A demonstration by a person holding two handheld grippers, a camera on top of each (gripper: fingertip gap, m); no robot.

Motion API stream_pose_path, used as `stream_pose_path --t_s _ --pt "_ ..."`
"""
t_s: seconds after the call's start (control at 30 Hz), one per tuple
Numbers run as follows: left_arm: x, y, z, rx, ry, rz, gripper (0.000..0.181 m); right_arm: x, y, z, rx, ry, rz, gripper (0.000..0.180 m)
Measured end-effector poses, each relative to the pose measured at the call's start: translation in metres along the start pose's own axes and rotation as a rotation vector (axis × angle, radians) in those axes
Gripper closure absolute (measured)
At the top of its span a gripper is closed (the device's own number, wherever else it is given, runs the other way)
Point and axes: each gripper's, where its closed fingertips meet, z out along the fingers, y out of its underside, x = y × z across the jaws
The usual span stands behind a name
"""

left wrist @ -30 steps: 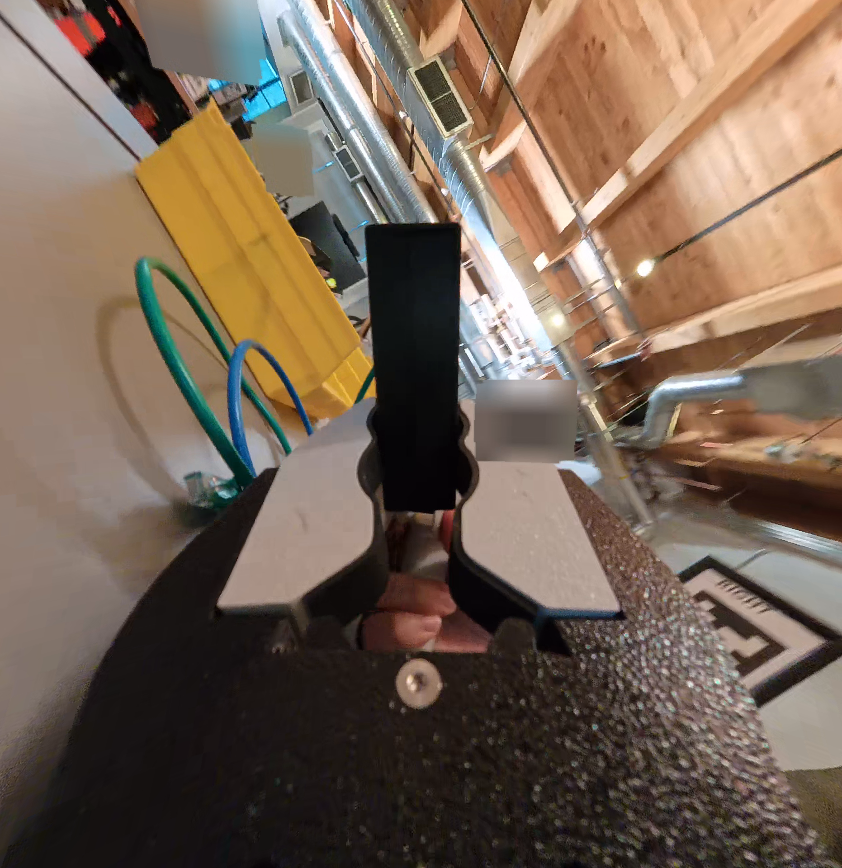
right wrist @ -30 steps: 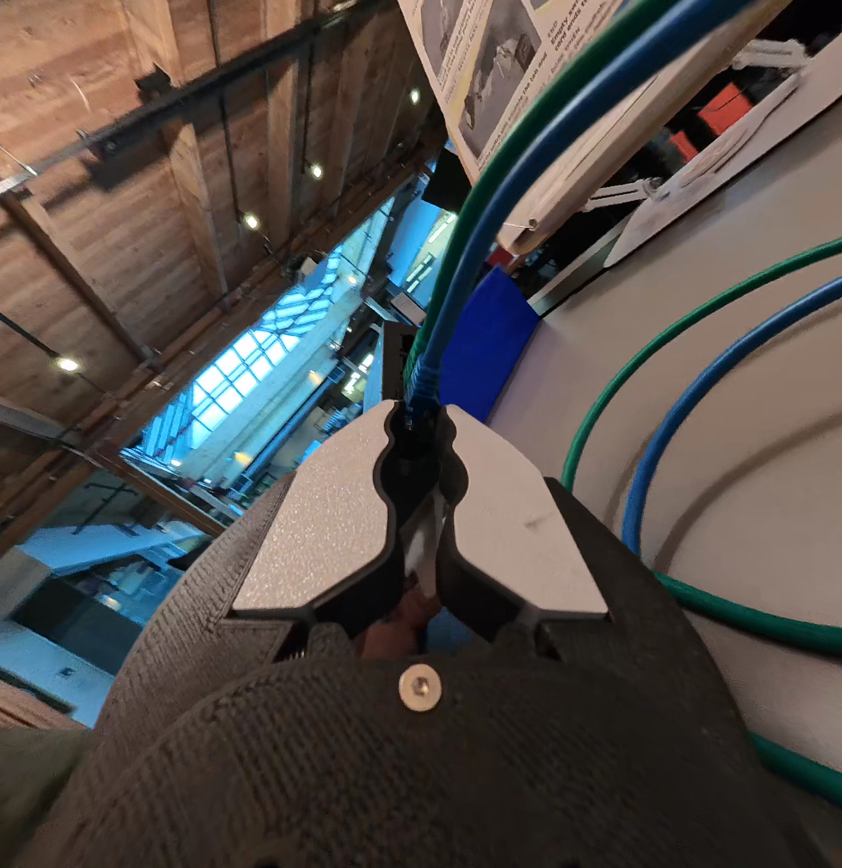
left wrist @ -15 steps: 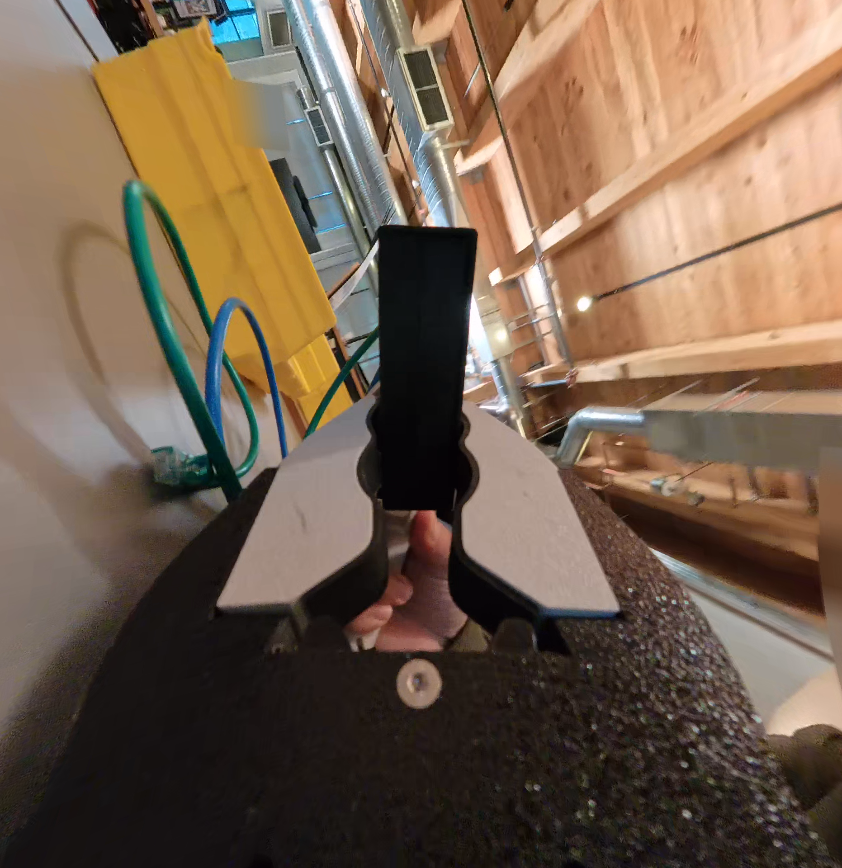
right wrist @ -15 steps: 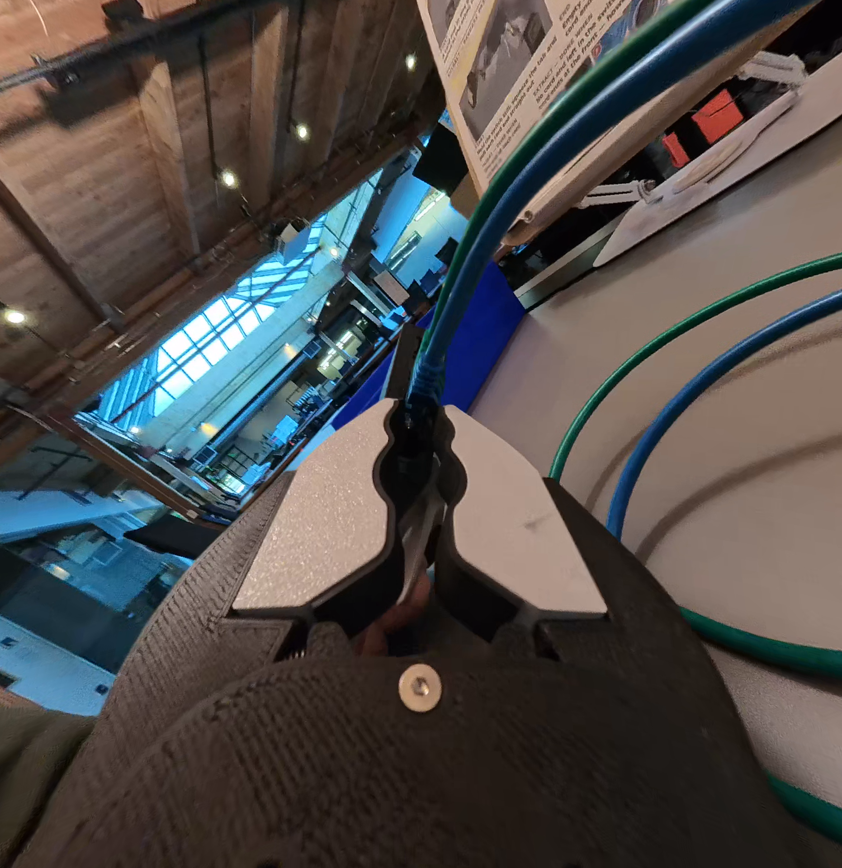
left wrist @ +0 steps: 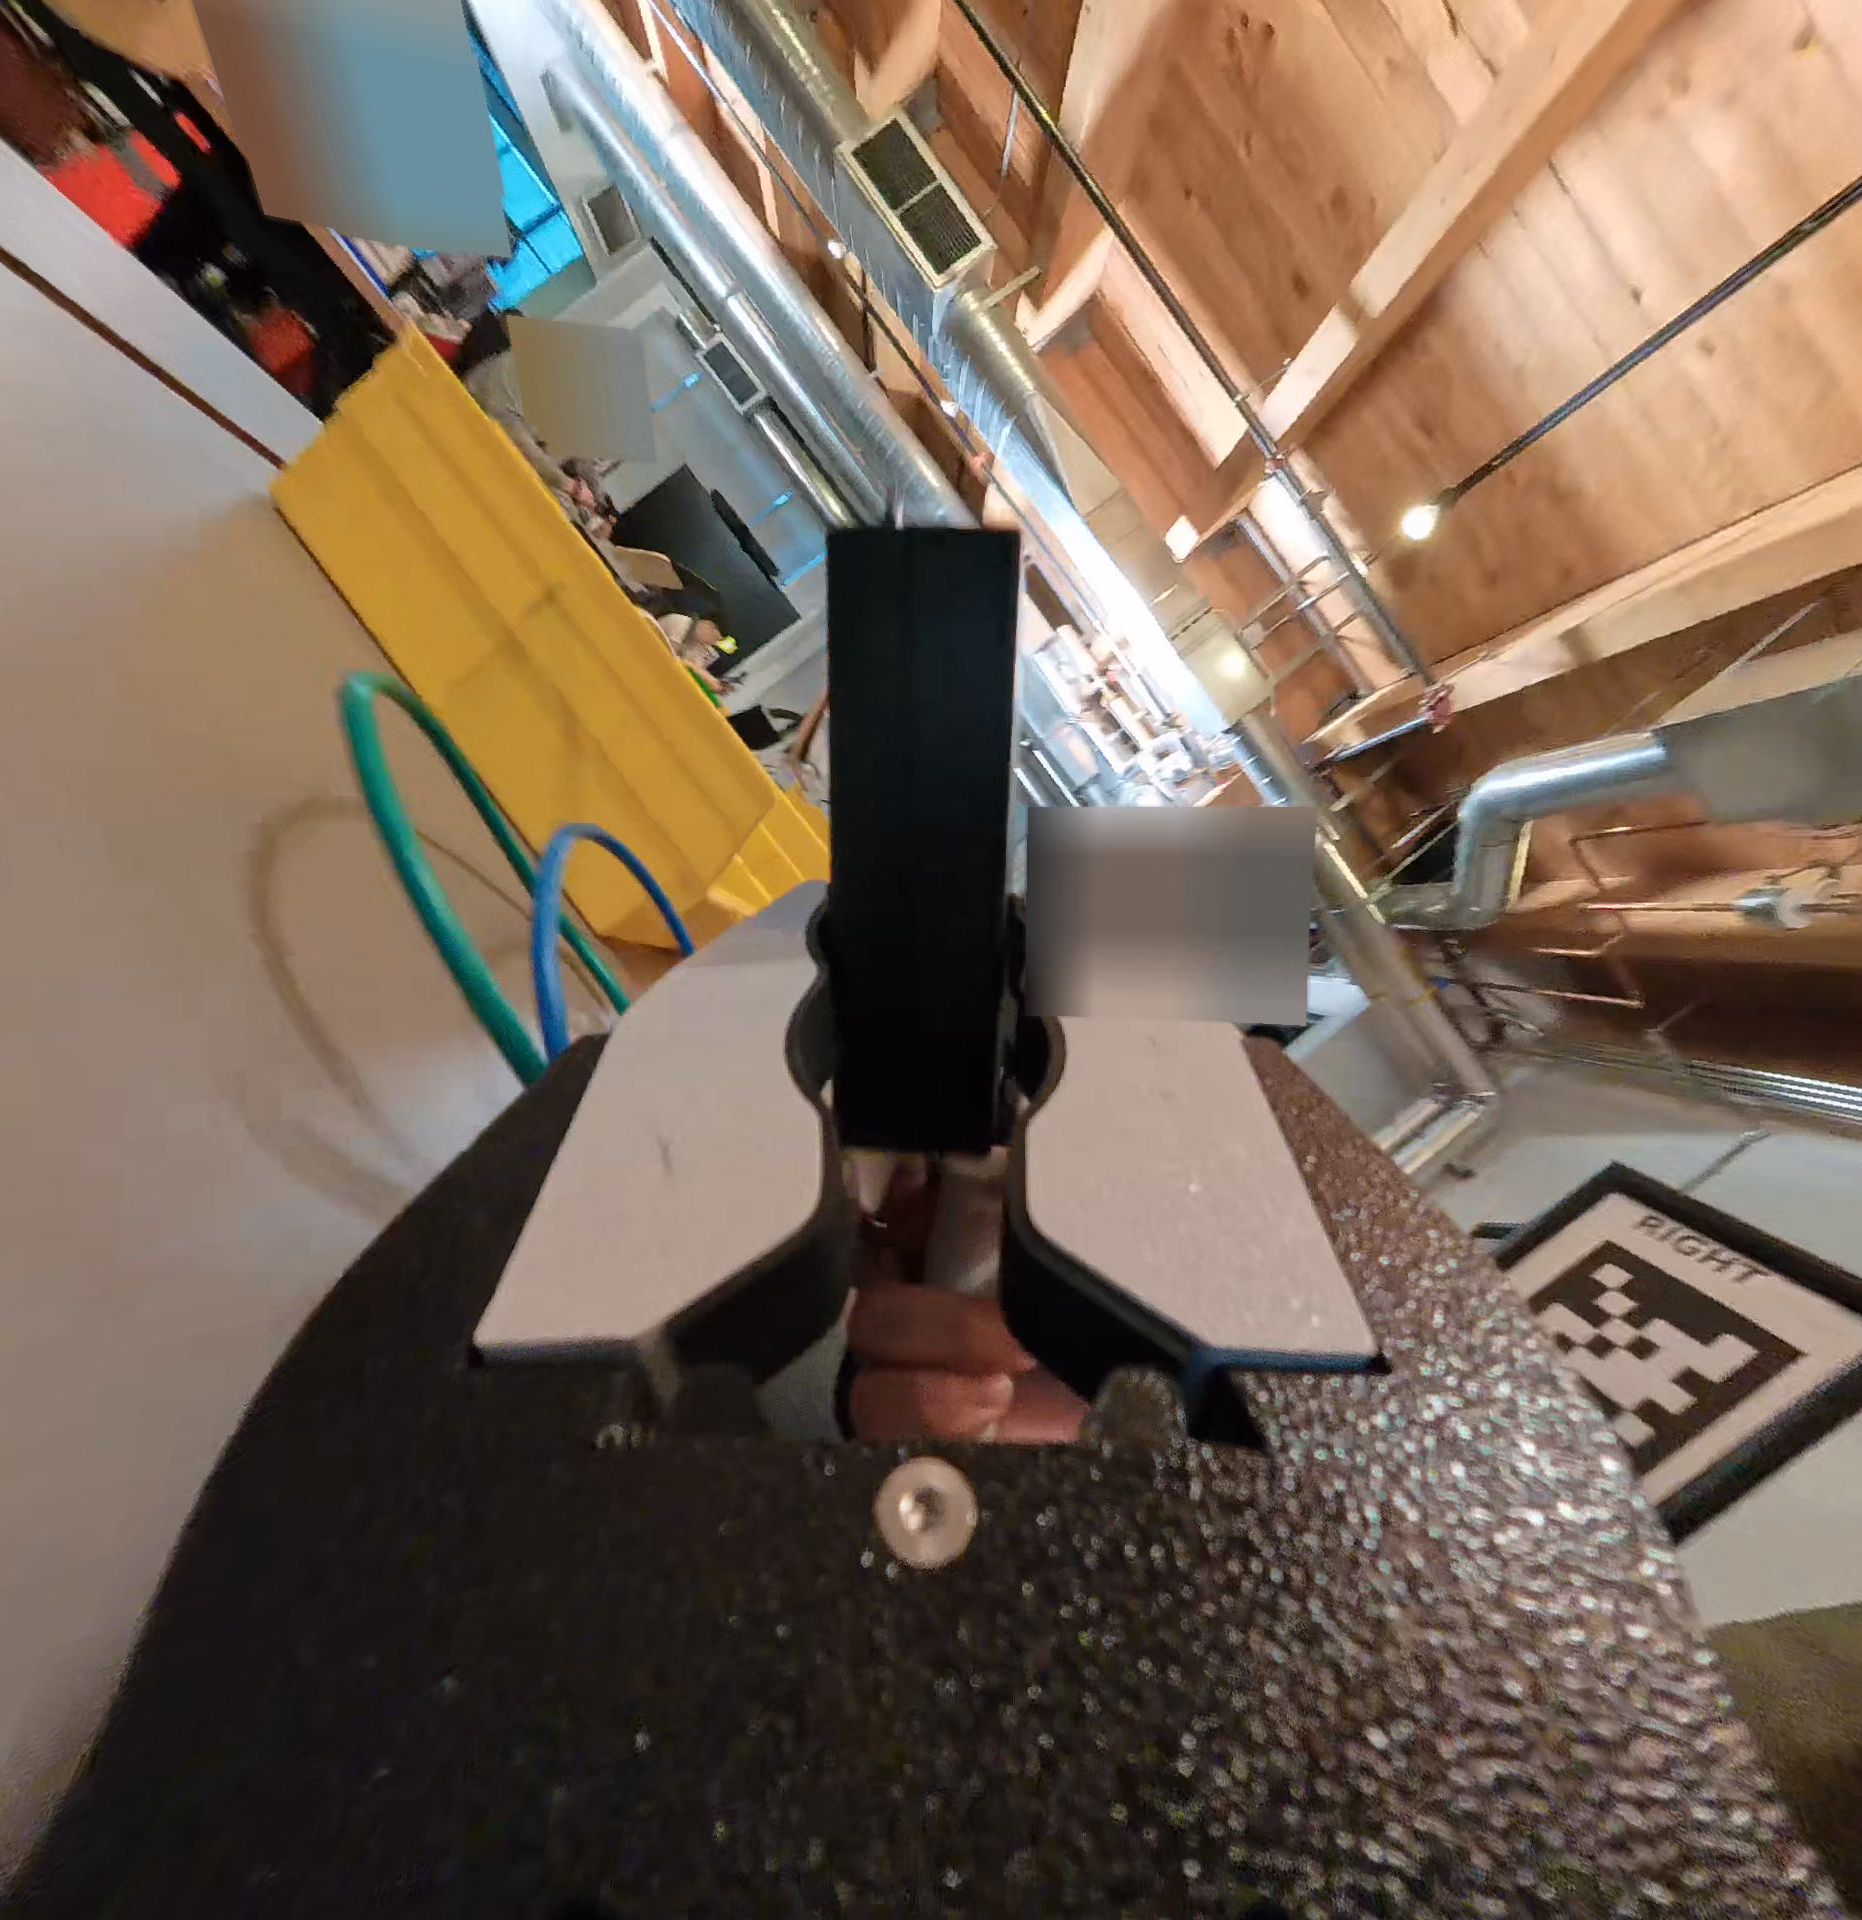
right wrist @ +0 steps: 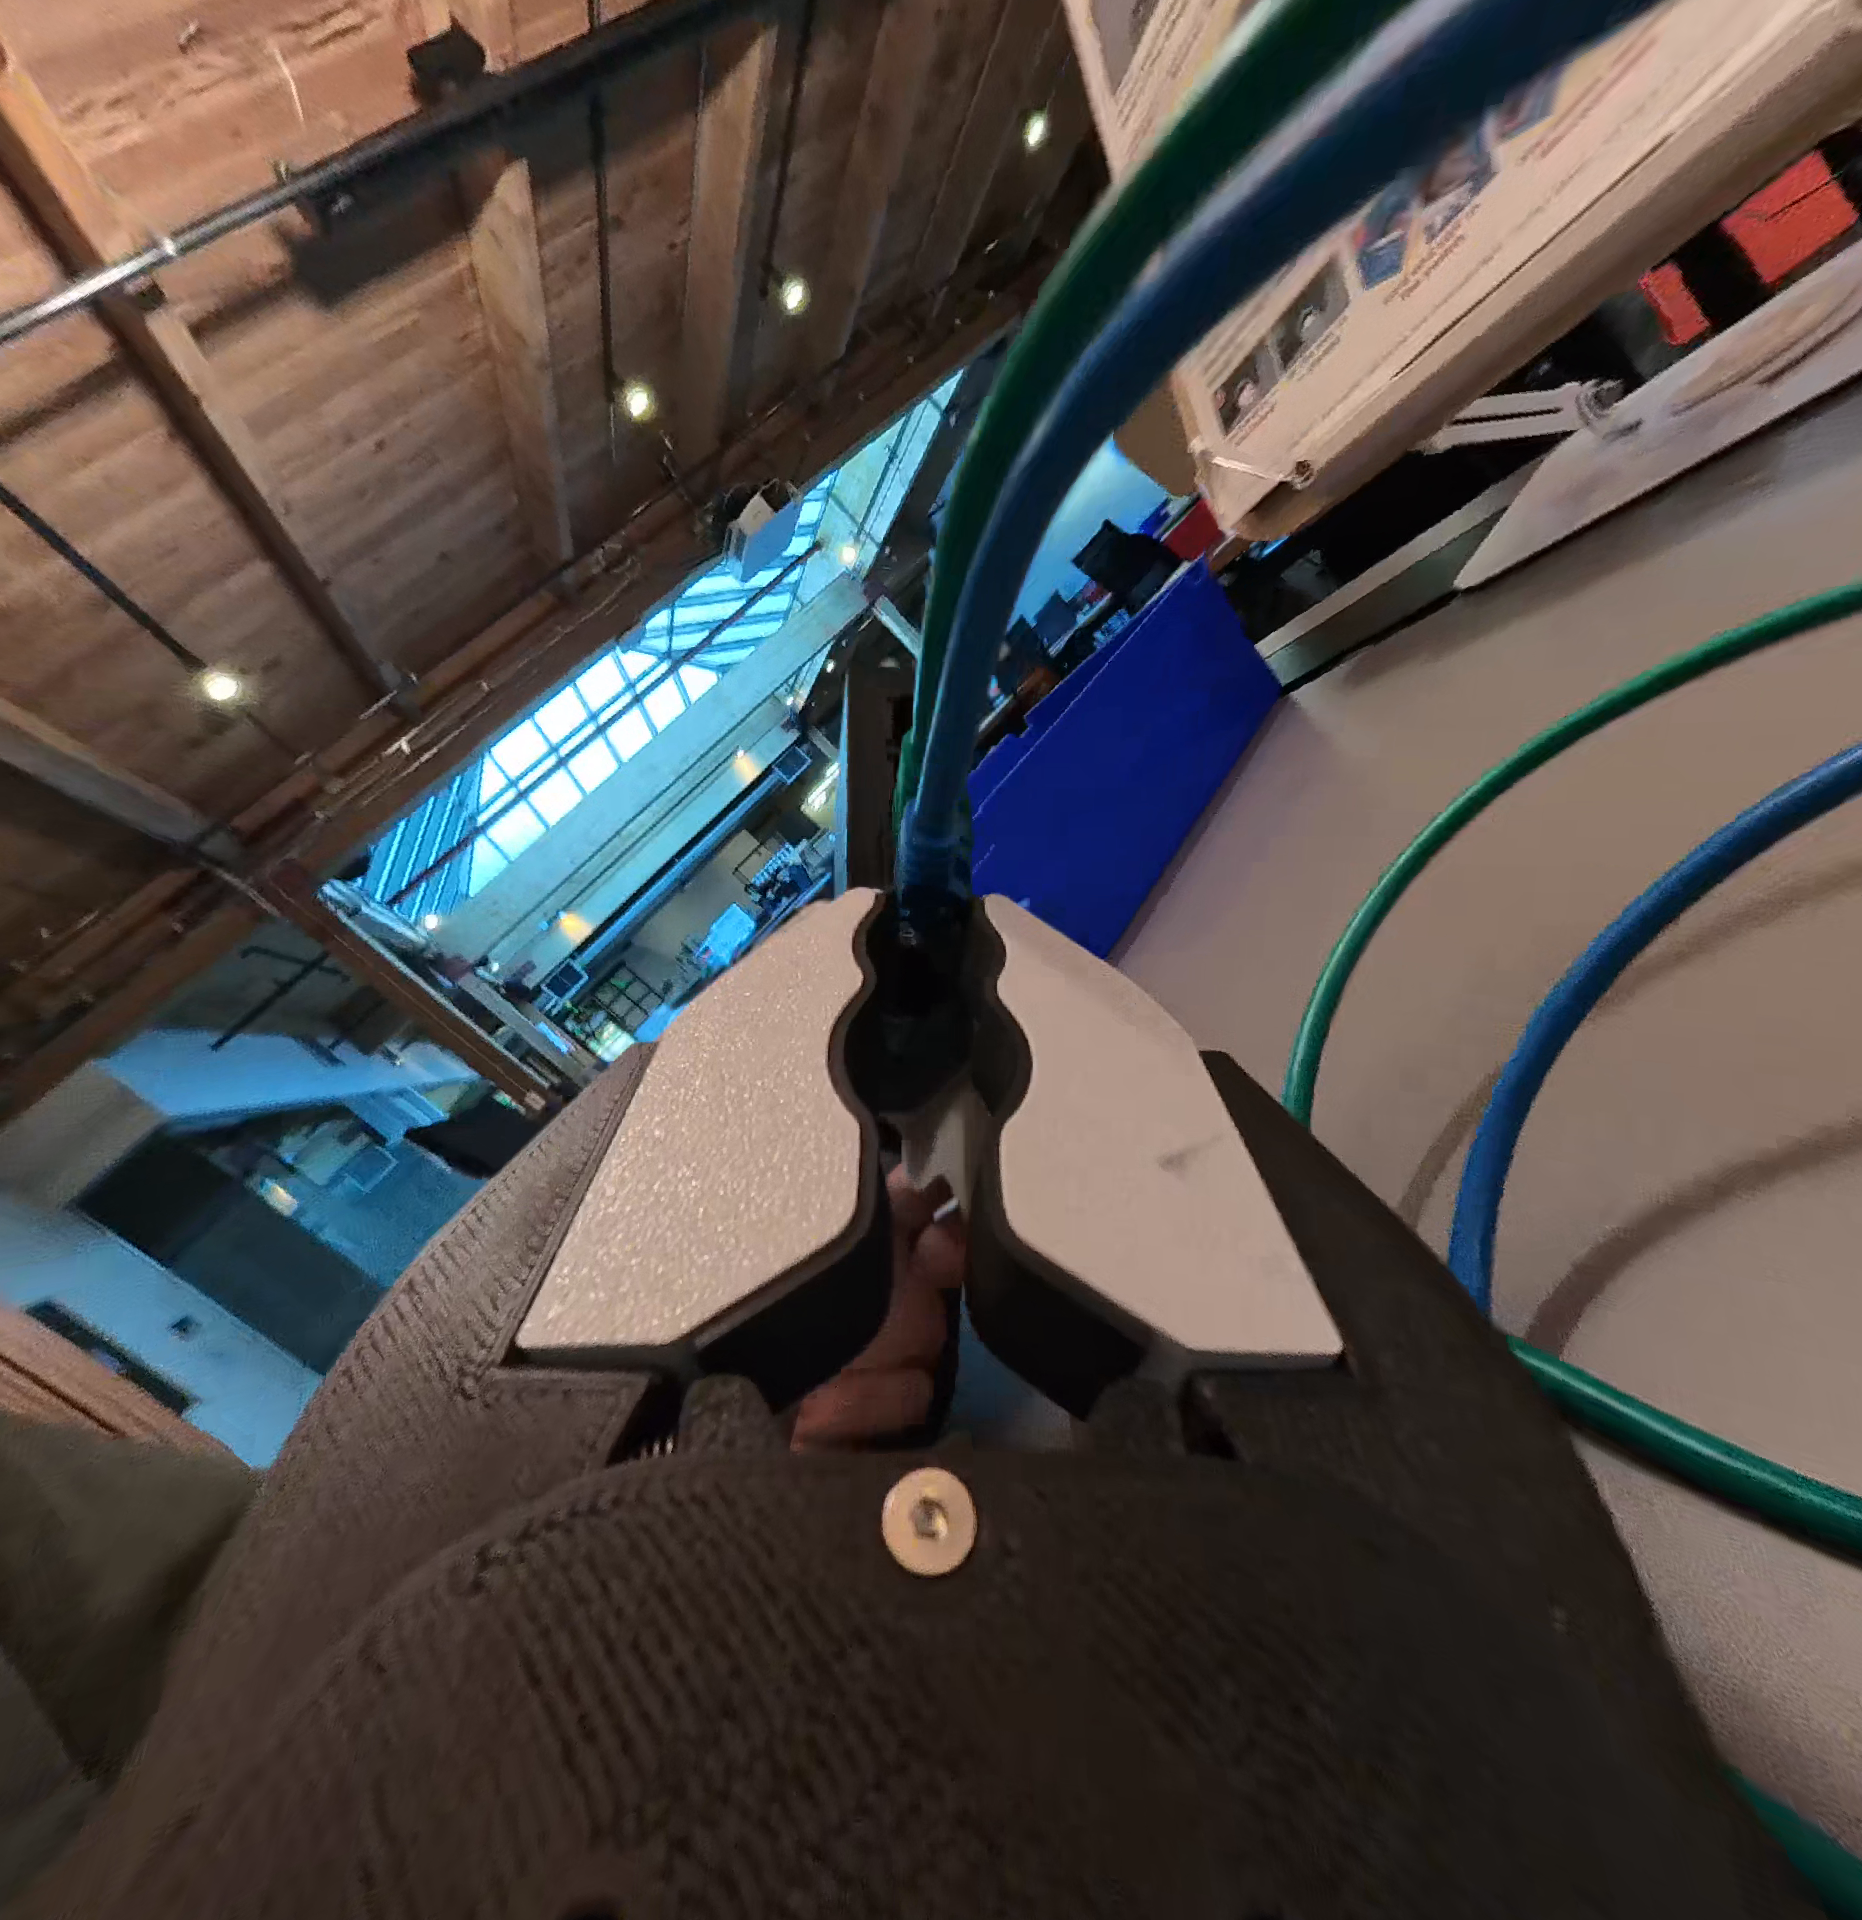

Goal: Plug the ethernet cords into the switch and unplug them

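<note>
The grey table [right wrist: 1685, 831] fills the right of the right wrist view, with green cord [right wrist: 1353, 987] and blue cord [right wrist: 1529, 1091] looping across it. At frame centre the left claw [left wrist: 919, 997] clamps the black switch [left wrist: 919, 810] (held upright), while the right claw [right wrist: 922, 966] grips the blue cord's plug [right wrist: 932, 852].

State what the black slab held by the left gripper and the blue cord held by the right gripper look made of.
Black rectangular slab: apparently matte plastic; dull, faintly lined faces, no glare. Blue round cord: seemingly flexible rubbery plastic jacket; smooth sheen, bends in an arc.
</note>
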Motion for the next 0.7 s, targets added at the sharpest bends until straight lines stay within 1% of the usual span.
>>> stream_pose_path --t_s 0.1,0.2,0.23,0.3,0.4,0.53,0.7 --pt "0.004 -0.001 0.000 -0.029 0.018 0.026 0.152 -0.004 0.000 -0.001 -0.021 -0.008 -0.012 0.165" --pt "0.002 -0.002 -0.001 -0.048 0.027 -0.029 0.149 -0.003 0.003 0.000 -0.073 0.009 -0.048 0.166" --pt "0.003 -0.001 -0.002 -0.051 0.043 -0.045 0.151 -0.003 0.001 0.000 -0.063 0.017 -0.049 0.166" --pt "0.000 -0.003 -0.002 -0.028 0.016 -0.044 0.154 0.001 0.000 0.003 -0.030 0.060 -0.053 0.166" --pt "-0.001 -0.005 -0.002 0.008 0.009 -0.070 0.153 0.003 -0.002 0.006 0.053 0.057 0.003 0.166" --pt "-0.003 -0.008 -0.005 0.032 0.037 -0.131 0.153 0.002 -0.001 0.011 0.088 0.031 0.058 0.166" --pt "-0.002 -0.007 -0.004 0.026 0.048 -0.150 0.153 0.002 -0.003 0.011 0.113 0.024 0.082 0.165"
